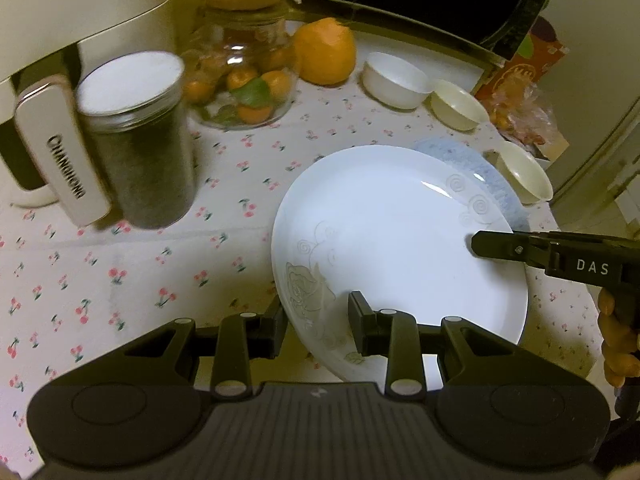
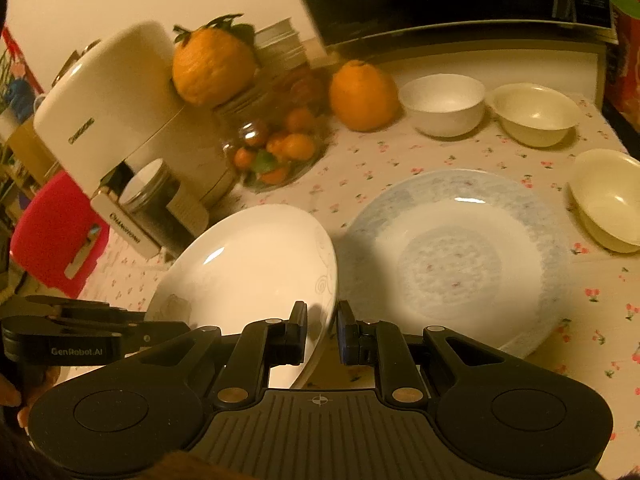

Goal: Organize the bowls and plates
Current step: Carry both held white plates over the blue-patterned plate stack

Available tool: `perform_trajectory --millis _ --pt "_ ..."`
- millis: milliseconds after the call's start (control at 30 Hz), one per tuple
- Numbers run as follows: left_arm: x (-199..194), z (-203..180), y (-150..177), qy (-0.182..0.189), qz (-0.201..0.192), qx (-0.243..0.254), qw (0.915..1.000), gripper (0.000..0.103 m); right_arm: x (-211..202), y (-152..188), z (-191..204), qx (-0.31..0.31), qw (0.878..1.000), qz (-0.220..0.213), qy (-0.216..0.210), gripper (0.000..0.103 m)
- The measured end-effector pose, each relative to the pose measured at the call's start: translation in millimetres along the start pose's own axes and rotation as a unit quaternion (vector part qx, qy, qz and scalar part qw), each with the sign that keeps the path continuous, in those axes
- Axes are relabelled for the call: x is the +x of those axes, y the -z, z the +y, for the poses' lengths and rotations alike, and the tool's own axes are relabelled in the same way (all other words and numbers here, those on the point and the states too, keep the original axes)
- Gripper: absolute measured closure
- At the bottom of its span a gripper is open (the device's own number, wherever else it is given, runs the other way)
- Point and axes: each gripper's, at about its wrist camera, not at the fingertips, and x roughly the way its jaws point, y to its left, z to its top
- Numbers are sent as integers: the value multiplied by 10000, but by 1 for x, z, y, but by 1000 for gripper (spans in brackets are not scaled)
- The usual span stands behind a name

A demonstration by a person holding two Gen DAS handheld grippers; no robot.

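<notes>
While both grippers' fingers clamp its rim, the glossy white embossed plate (image 1: 396, 240) hangs tilted at frame centre, partly hiding the blue-speckled plate (image 2: 456, 256) on the bench (image 1: 120, 272); left gripper (image 1: 318, 320), right gripper (image 2: 322, 330).

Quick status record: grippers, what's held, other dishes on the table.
left gripper: shut on the white plate's near rim
right gripper: shut on the same plate's opposite rim
white plate: tilted, carried by both grippers
blue plate: flat on the table, beside the white plate
bowls: white bowl, two cream bowls, all apart
</notes>
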Motion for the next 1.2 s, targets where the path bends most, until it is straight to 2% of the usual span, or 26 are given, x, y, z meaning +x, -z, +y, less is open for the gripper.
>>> perform_trajectory --millis 600,1200 --pt "27 -50 -21 83 -83 50 9999 76 -23 -4 -58 509 9981 -190 299 87" --pt "59 -94 -34 194 -40 36 9998 75 -33 -12 -113 1139 9910 -399 586 87"
